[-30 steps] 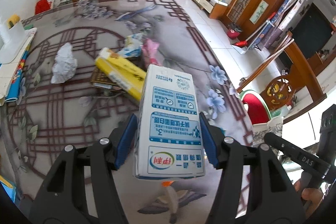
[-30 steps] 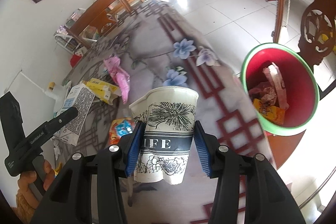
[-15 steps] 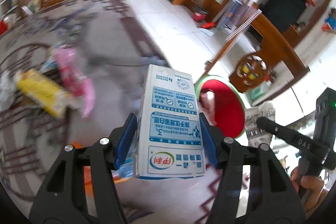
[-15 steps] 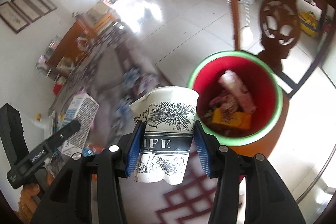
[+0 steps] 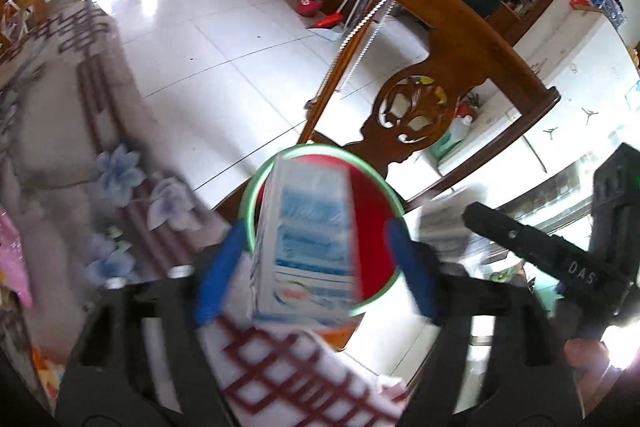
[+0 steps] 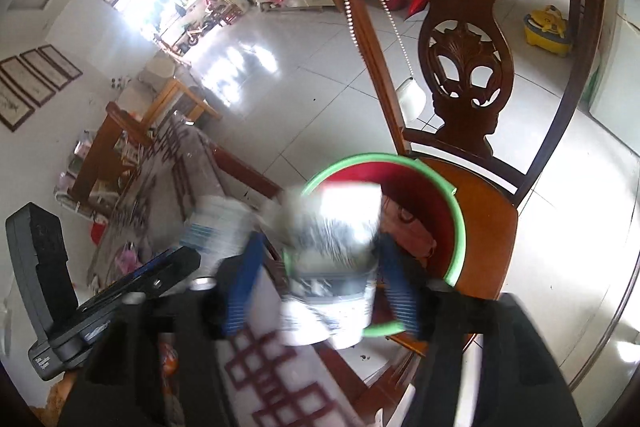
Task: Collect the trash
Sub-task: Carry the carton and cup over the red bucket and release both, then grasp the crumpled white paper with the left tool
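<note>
A blue-and-white milk carton hangs blurred over the red bin with a green rim. My left gripper is opening, and its blue pads stand clear of the carton on both sides. In the right wrist view a printed paper cup, also blurred, is over the same bin. My right gripper is opening too, with gaps between its pads and the cup. The carton shows again at the left there.
The bin stands on the seat of a carved wooden chair beside the table's edge. The table's floral cloth runs off to the left, with a pink wrapper on it. White tiled floor lies beyond.
Both grippers swung away from the table to above the bin. Their jaws have spread, so the carton and the cup are no longer pinched.
</note>
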The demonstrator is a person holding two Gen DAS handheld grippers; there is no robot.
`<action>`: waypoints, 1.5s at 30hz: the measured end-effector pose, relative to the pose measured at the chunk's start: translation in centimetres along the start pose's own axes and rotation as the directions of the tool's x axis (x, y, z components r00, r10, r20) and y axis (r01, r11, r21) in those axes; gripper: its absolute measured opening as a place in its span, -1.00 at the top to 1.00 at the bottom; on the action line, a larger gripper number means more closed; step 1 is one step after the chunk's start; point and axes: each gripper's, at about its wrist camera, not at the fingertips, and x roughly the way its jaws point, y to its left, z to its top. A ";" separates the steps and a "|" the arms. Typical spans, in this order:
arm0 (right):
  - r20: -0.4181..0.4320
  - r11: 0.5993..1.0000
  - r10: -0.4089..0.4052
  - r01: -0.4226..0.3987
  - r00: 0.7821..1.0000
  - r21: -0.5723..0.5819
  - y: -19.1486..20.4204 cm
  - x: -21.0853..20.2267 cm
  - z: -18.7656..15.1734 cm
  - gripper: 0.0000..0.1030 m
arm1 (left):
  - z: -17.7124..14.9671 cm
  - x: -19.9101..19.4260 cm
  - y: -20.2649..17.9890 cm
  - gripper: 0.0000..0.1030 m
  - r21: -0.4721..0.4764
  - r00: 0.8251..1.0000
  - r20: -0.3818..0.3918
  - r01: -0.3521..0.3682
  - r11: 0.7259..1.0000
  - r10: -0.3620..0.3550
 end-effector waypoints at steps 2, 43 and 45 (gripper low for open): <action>0.001 1.000 -0.010 0.010 1.000 0.011 -0.7 0.5 0.6 -0.41 | 0.1 0.1 -0.4 -0.57 0.000 1.000 0.007 0.008 1.000 -0.008; -0.241 0.893 0.079 -0.176 0.967 -0.415 29.7 9.8 -11.6 -0.43 | -10.3 -17.9 43.1 -0.40 -0.568 0.860 -0.067 -0.449 0.689 0.505; -0.253 0.889 0.079 -0.183 0.964 -0.419 30.6 10.7 -11.2 -0.47 | -10.3 -16.9 44.0 -0.26 -0.574 0.867 -0.086 -0.445 0.687 0.490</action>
